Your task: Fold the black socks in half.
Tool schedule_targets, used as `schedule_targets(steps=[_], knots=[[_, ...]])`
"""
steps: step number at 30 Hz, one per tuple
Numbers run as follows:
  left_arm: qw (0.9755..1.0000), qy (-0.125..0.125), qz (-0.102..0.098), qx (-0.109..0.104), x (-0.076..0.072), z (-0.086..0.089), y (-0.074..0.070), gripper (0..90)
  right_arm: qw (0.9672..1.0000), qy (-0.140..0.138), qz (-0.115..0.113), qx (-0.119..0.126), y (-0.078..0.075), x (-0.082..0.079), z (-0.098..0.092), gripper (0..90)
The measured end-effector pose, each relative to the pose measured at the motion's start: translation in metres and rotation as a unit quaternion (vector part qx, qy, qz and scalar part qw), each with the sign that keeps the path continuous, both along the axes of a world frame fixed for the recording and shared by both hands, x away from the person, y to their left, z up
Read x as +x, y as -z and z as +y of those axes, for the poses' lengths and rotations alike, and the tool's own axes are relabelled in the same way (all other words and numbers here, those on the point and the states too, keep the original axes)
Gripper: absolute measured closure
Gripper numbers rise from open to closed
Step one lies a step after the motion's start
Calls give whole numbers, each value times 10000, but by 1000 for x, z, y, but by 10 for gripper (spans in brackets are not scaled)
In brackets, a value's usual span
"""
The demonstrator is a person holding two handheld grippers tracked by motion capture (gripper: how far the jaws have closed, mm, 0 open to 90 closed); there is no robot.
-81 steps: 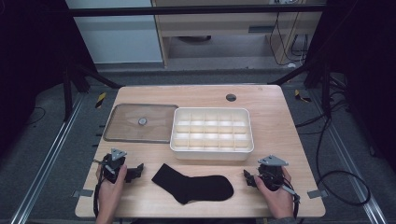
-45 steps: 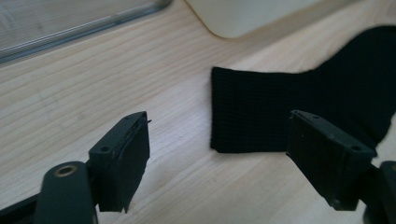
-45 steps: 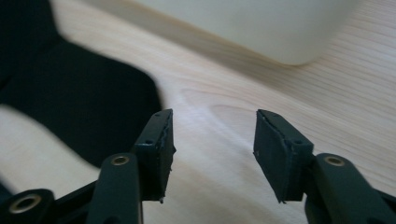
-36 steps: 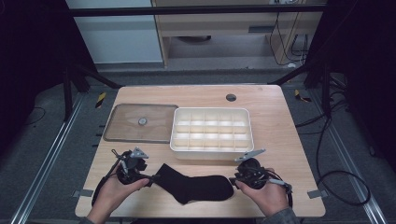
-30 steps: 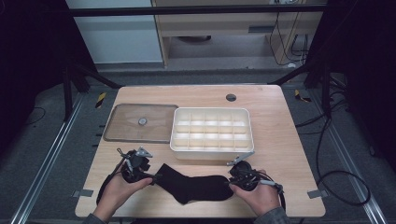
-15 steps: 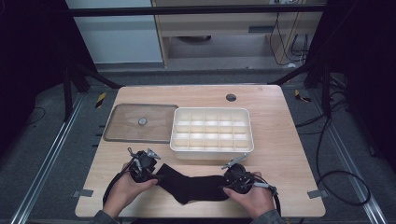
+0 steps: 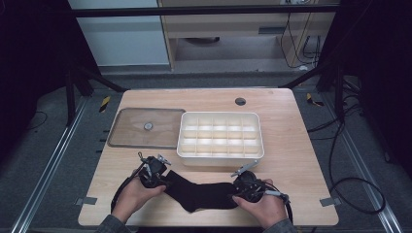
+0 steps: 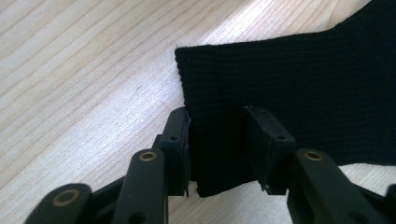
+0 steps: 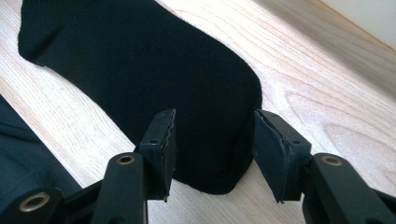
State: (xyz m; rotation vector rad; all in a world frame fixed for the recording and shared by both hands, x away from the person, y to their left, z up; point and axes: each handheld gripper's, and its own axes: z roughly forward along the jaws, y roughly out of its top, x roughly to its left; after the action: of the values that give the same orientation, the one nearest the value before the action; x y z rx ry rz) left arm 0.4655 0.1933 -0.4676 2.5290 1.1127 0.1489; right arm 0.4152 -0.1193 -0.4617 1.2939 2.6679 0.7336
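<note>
A black sock (image 7: 200, 194) lies flat on the wooden table near its front edge. My left gripper (image 7: 161, 180) sits at the sock's cuff end, and in the left gripper view its jaws stand open on either side of the cuff (image 8: 219, 140) of the sock (image 8: 299, 93). My right gripper (image 7: 240, 190) is at the toe end. In the right gripper view its open jaws straddle the rounded toe (image 9: 212, 154) of the sock (image 9: 140, 60). Neither pair of jaws has closed on the fabric.
A white compartment box (image 7: 220, 136) stands just behind the sock at the table's middle. Its clear lid (image 7: 147, 127) lies flat to the left. A round hole (image 7: 240, 101) is in the tabletop at the back. A dark sleeve (image 9: 23, 154) shows at the right gripper view's lower left.
Both hands moved inward from the table's front corners to the sock. The left gripper reached the cuff end and the right gripper reached the toe end, jaws now around the fabric.
</note>
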Motion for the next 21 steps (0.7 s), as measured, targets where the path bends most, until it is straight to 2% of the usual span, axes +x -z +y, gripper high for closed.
schedule_targets(steps=[4,6,15,21], knots=[[10000,92,-9,4,-2,-2,0,716,10000,38,-17,15,-2,-2,-1,497],[9999,108,-10,14,-3,-4,0,736,10000,33,-22,-11,-3,-3,-1,493],[9999,134,0,7,-4,-4,0,774,9999,-30,31,-124,3,-6,2,487],[9999,132,-9,-56,-5,-4,-2,779,9997,-110,17,-215,4,-7,4,579]])
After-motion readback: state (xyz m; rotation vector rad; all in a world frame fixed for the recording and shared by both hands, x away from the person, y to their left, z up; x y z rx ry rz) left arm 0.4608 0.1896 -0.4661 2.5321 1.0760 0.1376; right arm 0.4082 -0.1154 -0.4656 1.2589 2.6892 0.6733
